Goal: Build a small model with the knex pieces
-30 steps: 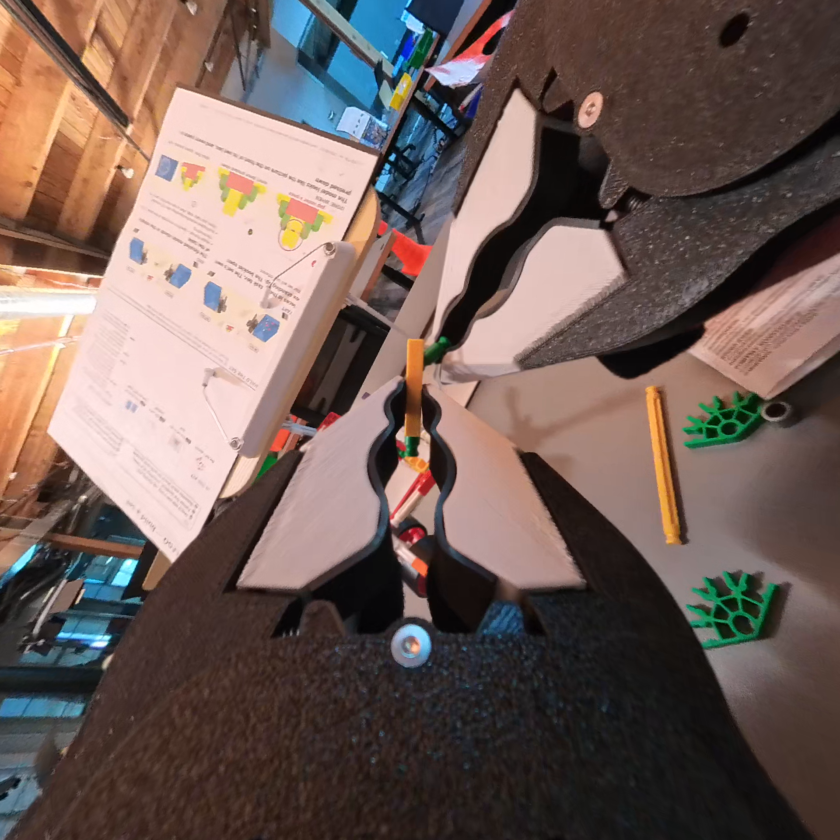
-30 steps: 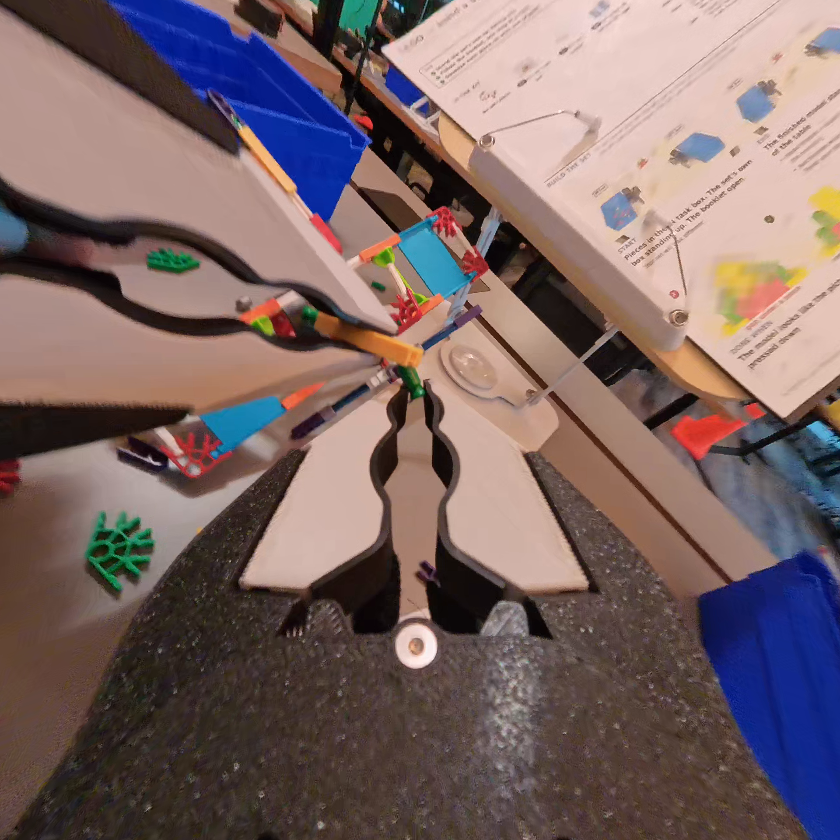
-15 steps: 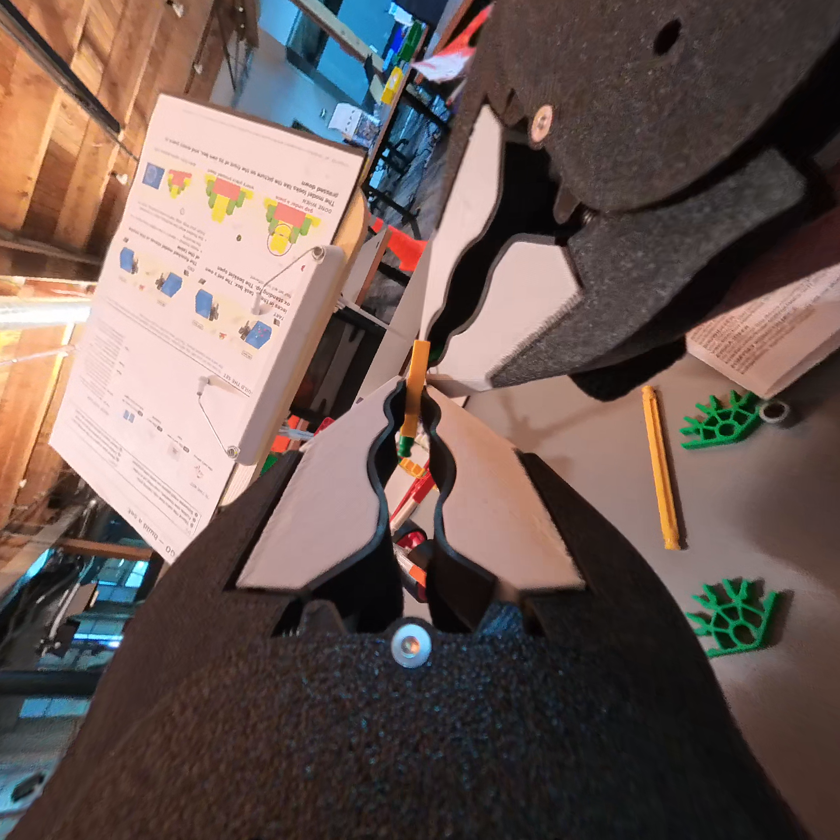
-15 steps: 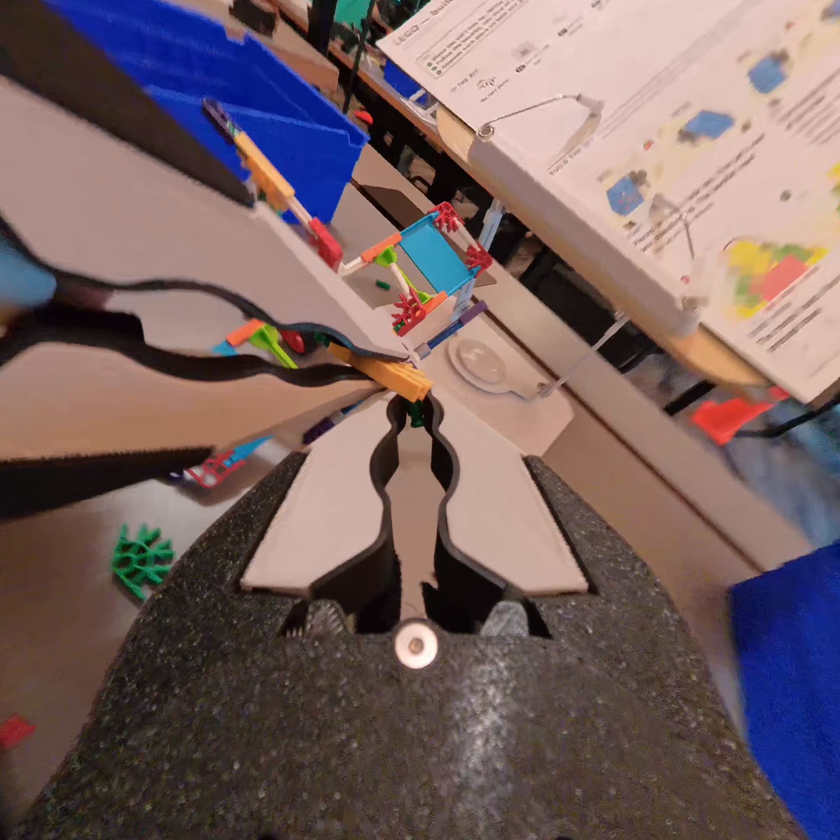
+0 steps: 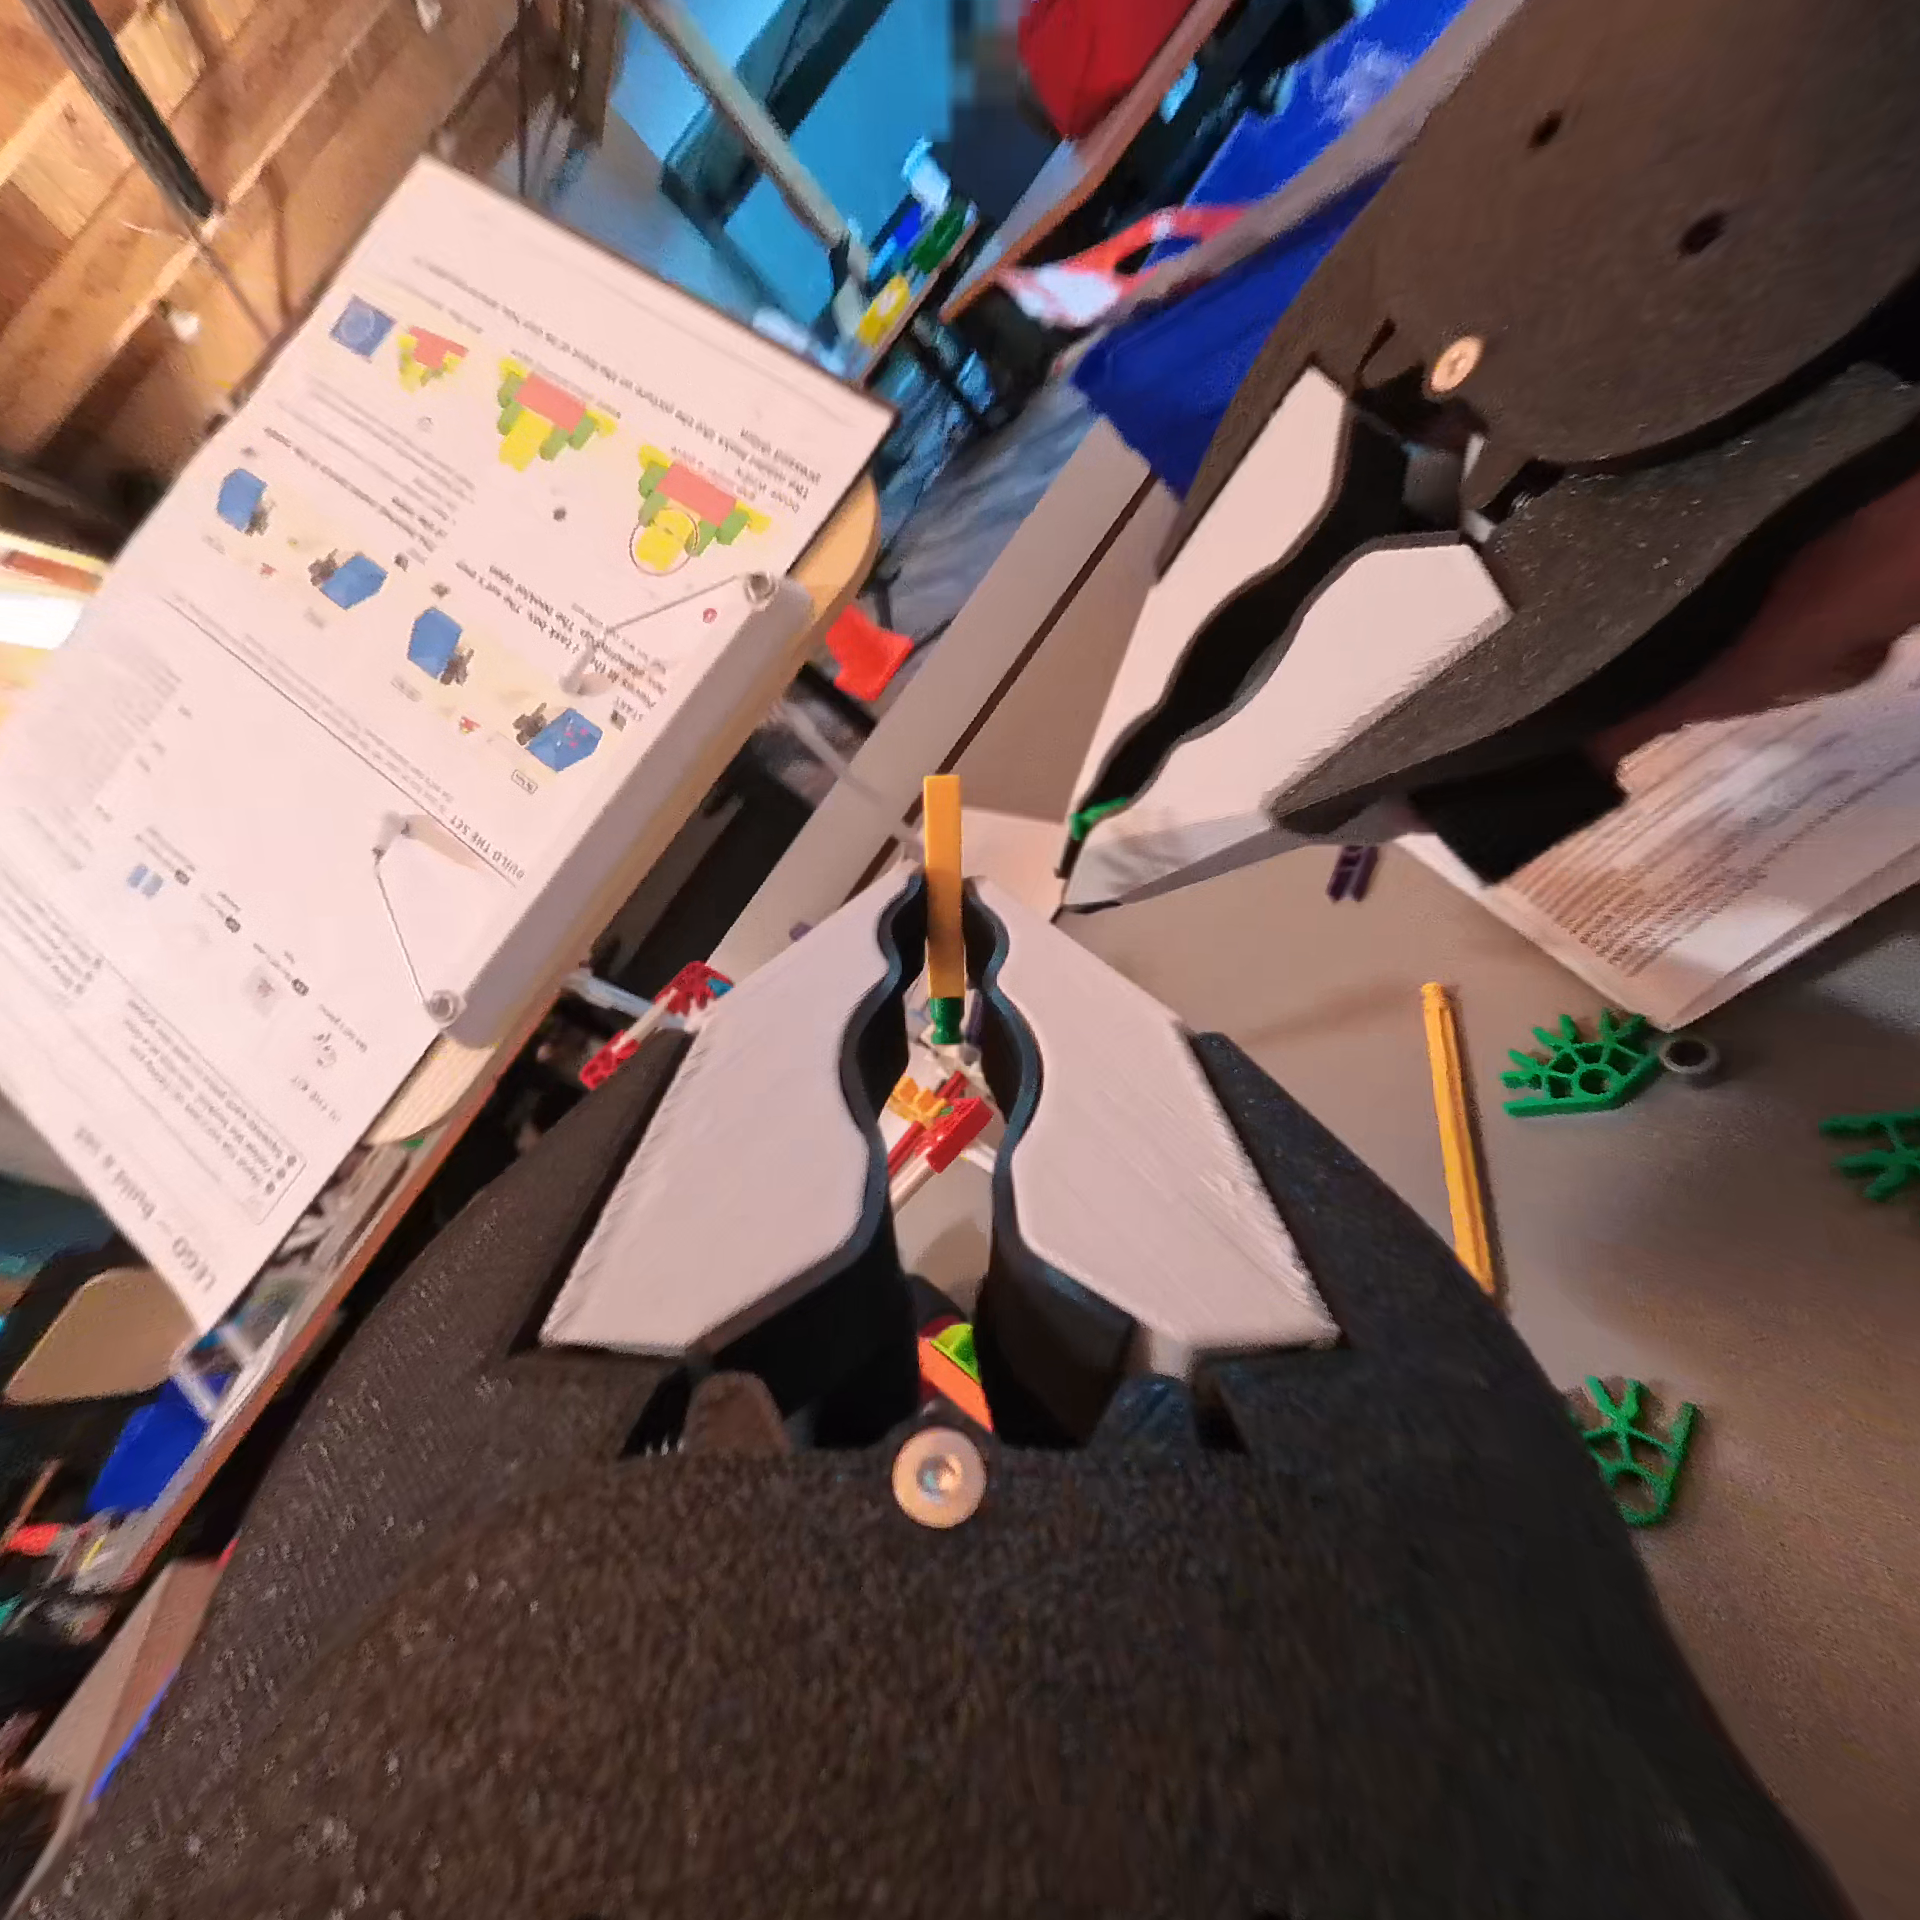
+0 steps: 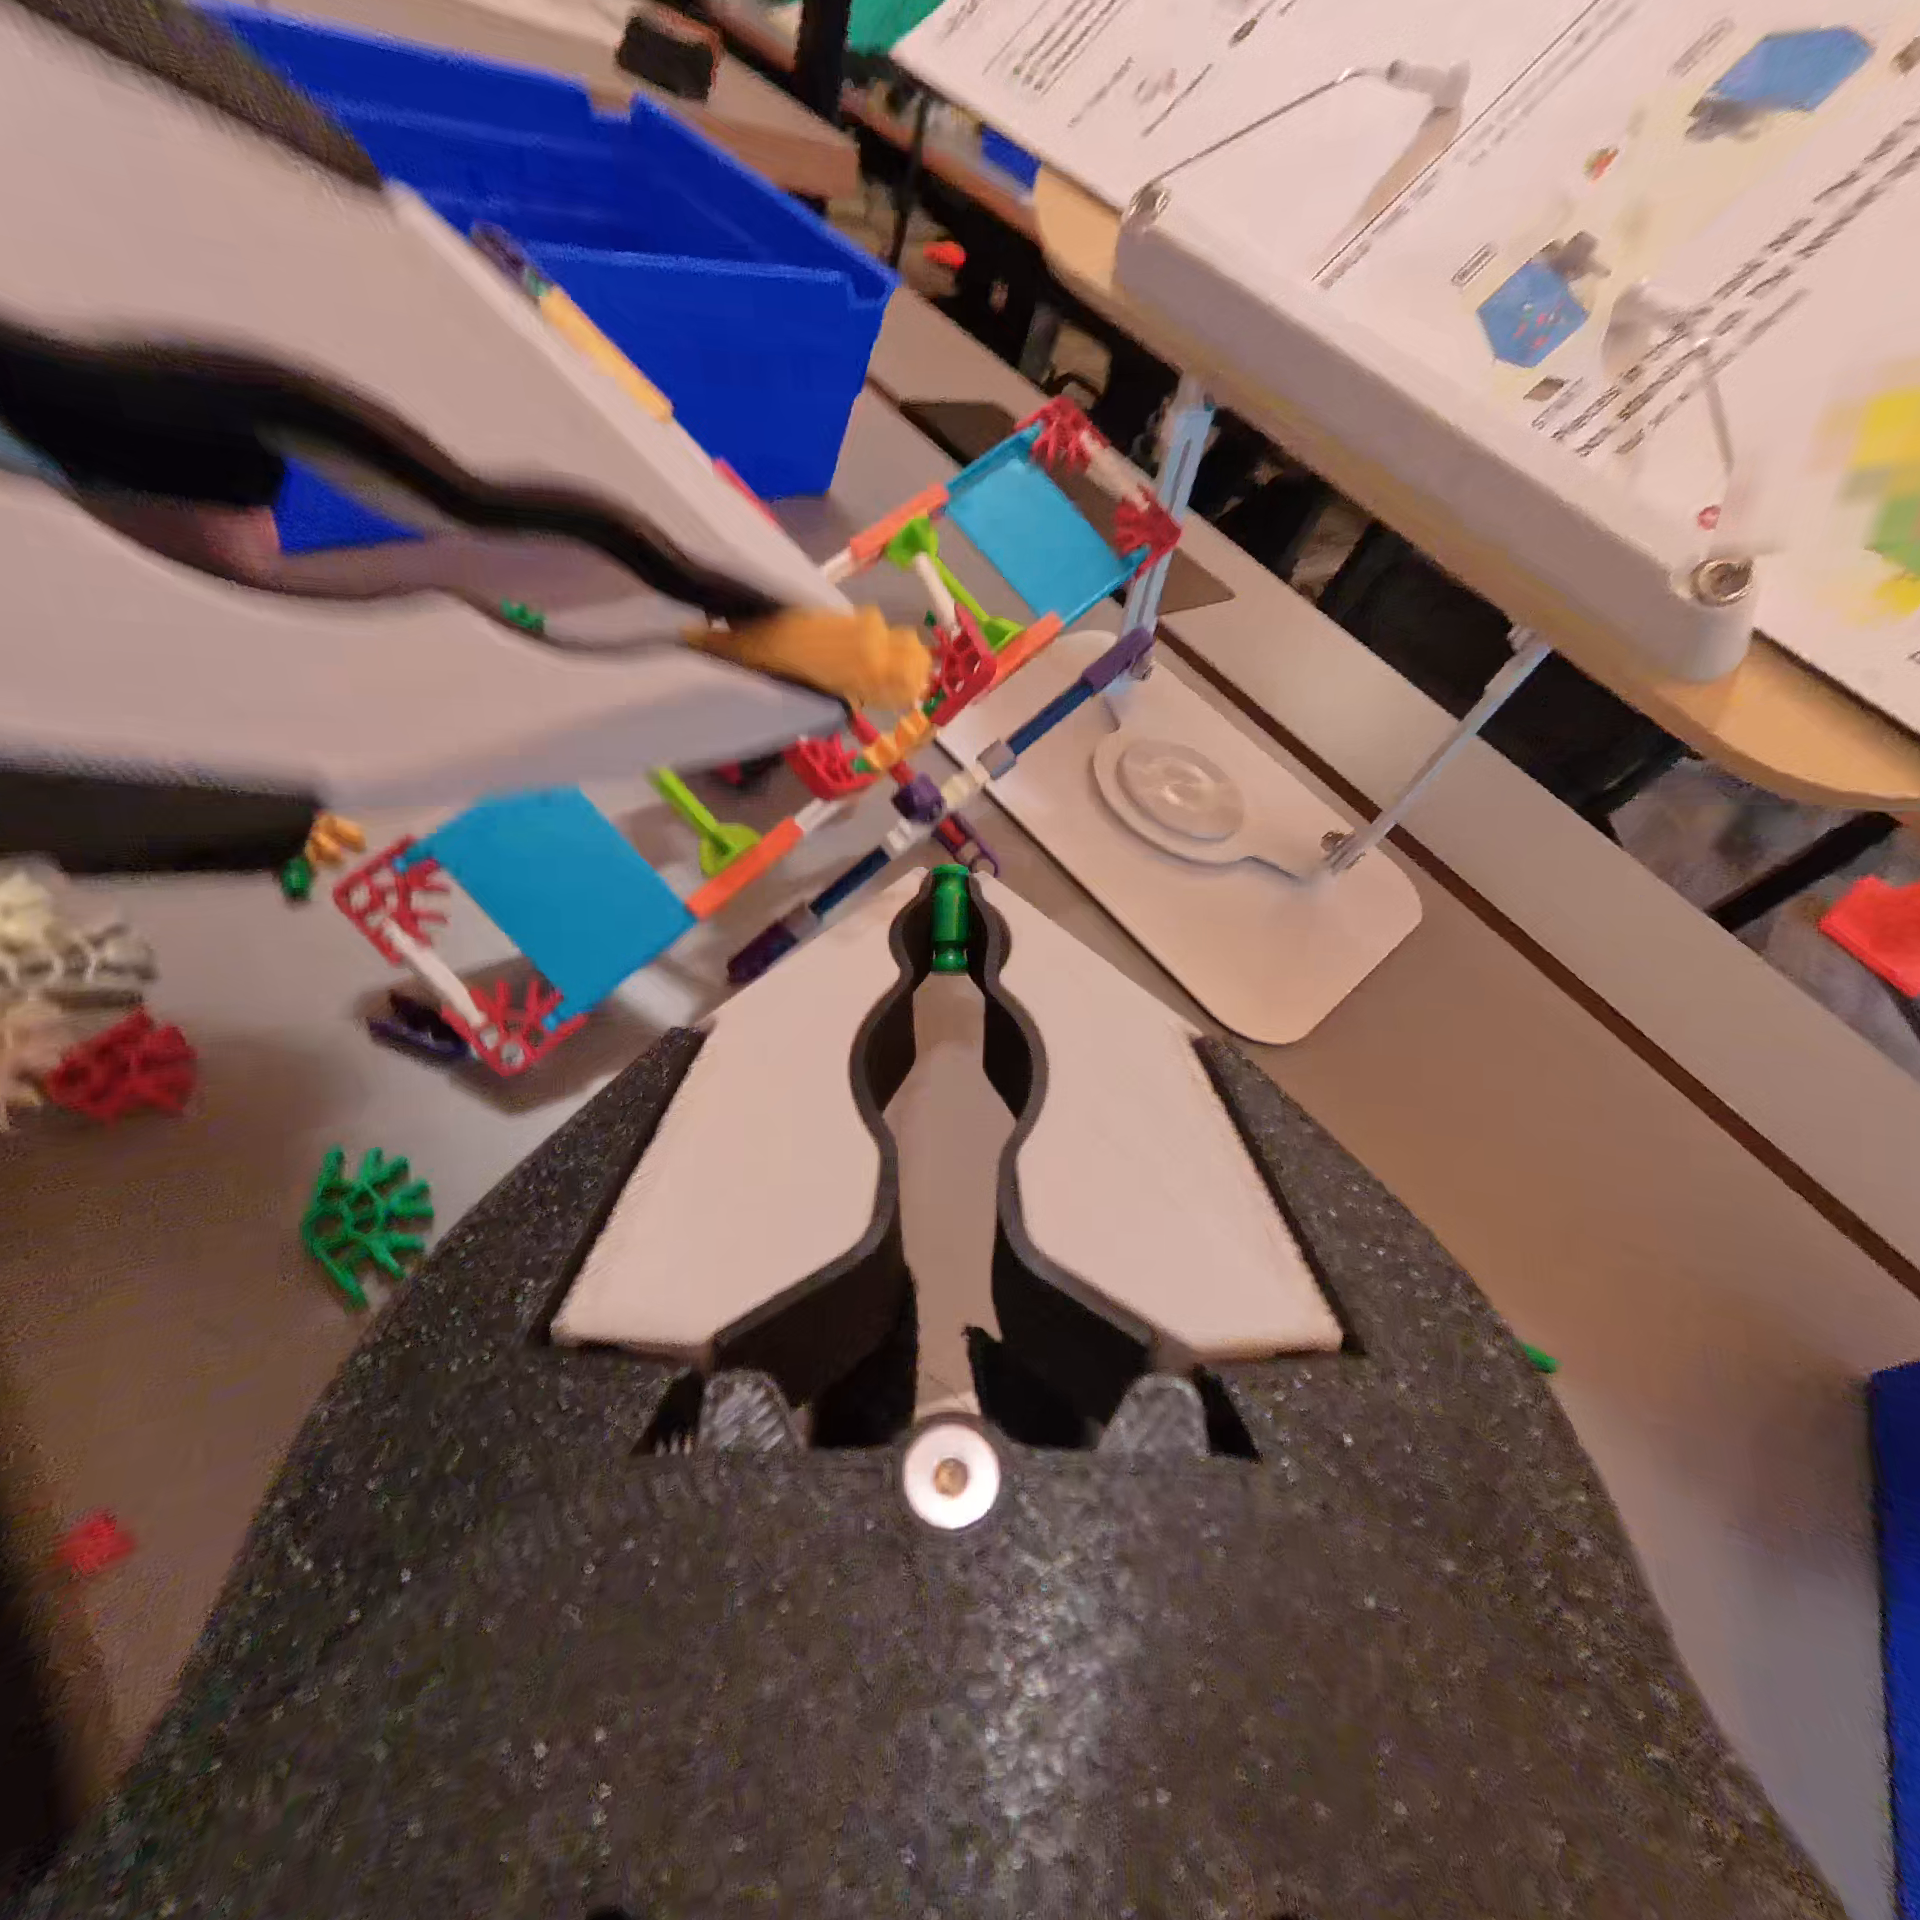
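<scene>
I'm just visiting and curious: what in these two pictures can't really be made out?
- Left wrist view: toy pieces behind the left gripper, mostly hidden by its fingers.
- Right wrist view: orange piece at the left gripper's tip, motion-blurred.
- Right wrist view: green rod in the right gripper, far end hidden.
- Both views: instruction sheet, cut off.

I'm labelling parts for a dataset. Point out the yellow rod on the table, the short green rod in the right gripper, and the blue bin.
Yellow rod (image 5: 1457,1132): left wrist view, mid-shaft.
Green rod (image 6: 947,916): right wrist view, its middle.
Blue bin (image 6: 717,312): right wrist view, front wall.
</scene>
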Available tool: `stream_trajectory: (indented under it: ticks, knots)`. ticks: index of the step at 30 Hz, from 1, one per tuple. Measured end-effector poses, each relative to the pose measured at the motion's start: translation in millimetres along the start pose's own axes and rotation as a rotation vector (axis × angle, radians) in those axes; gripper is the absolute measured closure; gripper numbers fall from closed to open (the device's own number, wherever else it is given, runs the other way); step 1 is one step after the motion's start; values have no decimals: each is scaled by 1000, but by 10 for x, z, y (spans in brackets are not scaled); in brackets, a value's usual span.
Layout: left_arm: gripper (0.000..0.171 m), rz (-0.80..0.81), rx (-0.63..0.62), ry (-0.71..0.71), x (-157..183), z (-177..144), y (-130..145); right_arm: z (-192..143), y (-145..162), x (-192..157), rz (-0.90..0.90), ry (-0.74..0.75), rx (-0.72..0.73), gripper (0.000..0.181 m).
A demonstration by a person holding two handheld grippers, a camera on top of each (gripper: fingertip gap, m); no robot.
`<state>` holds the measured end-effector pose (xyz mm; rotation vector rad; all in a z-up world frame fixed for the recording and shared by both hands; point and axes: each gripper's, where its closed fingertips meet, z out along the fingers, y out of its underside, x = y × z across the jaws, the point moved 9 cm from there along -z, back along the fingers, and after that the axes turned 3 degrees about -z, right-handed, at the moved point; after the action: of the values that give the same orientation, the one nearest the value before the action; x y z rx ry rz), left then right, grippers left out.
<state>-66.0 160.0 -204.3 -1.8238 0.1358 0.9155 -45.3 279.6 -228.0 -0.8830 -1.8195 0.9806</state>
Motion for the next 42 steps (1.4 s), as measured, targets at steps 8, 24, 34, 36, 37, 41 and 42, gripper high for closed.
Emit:
stream_trajectory:
  ticks: [8,24,34,36,37,41,42]
  knots:
    - [167,-140,70,116,-123,-119,109,168,360,-121,-152,-301,-256,177]
    - [167,-291,158,245,-112,-103,121,232,539,-181,-48,-487,-388,165]
    - [167,-824,514,583,-287,-140,61,-236,-122,-39,269,-617,217,161]
    - [167,-921,594,636,-321,-144,64,-301,-209,-22,336,-642,309,161]
    - [167,-963,623,662,-328,-140,62,-311,-236,-13,356,-629,336,161]
    - [167,-1079,708,739,-291,-93,35,-321,-297,-12,415,-616,402,161]
    - [167,-1097,734,754,-282,-87,23,-318,-308,-20,436,-629,402,161]
